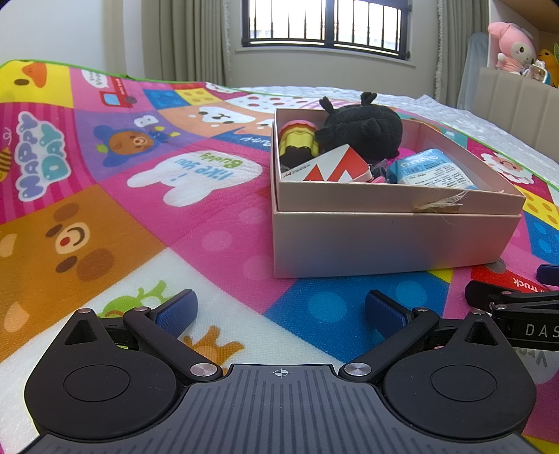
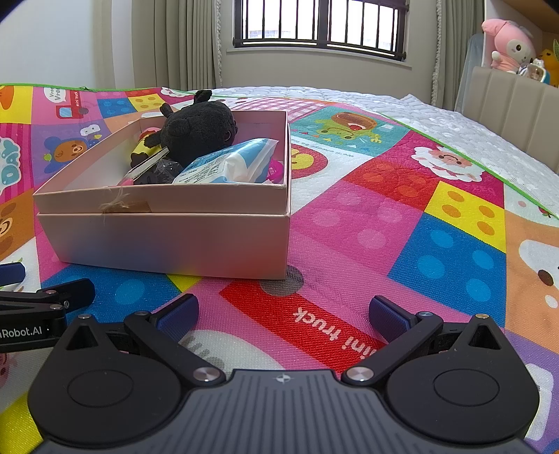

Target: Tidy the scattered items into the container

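Note:
A pale pink cardboard box (image 1: 394, 241) (image 2: 167, 241) sits on the colourful play mat. Inside lie a black plush toy (image 1: 363, 129) (image 2: 202, 129), a yellow and black toy (image 1: 298, 145) (image 2: 141, 152), a red and white carton (image 1: 332, 169), and a blue and white packet (image 1: 433, 169) (image 2: 237, 160). My left gripper (image 1: 279, 310) rests low on the mat in front of the box, open and empty. Just right of the box's near corner, my right gripper (image 2: 283, 314) is open too, with nothing between its fingers. Each gripper's fingers show at the edge of the other's view.
The play mat (image 1: 104, 209) (image 2: 419, 216) covers a bed with a white quilt (image 2: 436, 115) beyond it. A padded headboard (image 2: 517, 101) with plush toys (image 2: 508, 45) stands at the right. A curtained window (image 1: 325, 24) is behind.

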Available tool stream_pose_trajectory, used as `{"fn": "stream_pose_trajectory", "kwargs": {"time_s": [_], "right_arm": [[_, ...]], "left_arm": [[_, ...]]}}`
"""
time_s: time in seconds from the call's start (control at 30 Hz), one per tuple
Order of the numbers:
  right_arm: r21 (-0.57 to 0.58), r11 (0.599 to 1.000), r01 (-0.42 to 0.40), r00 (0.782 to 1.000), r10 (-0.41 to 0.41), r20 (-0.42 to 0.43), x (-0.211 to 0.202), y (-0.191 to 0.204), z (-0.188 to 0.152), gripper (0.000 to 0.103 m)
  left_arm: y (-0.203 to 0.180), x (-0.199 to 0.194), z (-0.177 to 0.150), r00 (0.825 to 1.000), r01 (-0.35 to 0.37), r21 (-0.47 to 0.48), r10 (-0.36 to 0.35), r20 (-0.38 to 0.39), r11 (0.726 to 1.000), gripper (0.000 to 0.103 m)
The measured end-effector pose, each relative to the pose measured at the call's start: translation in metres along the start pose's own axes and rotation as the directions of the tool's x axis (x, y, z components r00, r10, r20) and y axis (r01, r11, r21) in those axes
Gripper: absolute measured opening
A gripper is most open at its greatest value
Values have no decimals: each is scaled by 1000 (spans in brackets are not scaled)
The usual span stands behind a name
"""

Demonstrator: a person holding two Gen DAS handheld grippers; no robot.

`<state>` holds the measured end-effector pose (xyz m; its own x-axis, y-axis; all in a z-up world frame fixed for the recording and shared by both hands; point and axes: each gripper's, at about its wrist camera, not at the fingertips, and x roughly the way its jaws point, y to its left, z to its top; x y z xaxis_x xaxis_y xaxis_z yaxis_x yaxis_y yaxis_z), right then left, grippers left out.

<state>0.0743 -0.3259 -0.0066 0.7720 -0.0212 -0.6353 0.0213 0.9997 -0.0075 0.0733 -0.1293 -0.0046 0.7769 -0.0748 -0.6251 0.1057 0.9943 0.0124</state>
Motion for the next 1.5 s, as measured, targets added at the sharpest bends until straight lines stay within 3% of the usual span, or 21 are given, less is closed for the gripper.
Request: {"fn": "stream_pose_trajectory", "kwargs": {"time_s": [0.97, 1.13, 1.23, 1.3, 1.5], "right_arm": [[0, 1000, 0, 1000, 0, 1, 0, 0, 0, 103], [2, 1000, -2, 1000, 2, 1, 0, 0, 0, 103], [2, 1000, -2, 1000, 2, 1, 0, 0, 0, 103], [3, 1000, -2, 1000, 2, 1, 0, 0, 0, 103], [3, 1000, -2, 1000, 2, 1, 0, 0, 0, 103]], "left_arm": [[-4, 0, 0, 1000, -21, 26, 21, 6, 999, 103], [7, 2, 8, 998, 33, -32, -34, -49, 999, 103], [2, 3, 10, 997, 3, -35, -6, -76, 999, 103], [-2, 3, 9, 998, -17, -31, 15, -69, 999, 103], [2, -2, 3, 999, 11, -28, -12, -39, 1000, 103]]}}
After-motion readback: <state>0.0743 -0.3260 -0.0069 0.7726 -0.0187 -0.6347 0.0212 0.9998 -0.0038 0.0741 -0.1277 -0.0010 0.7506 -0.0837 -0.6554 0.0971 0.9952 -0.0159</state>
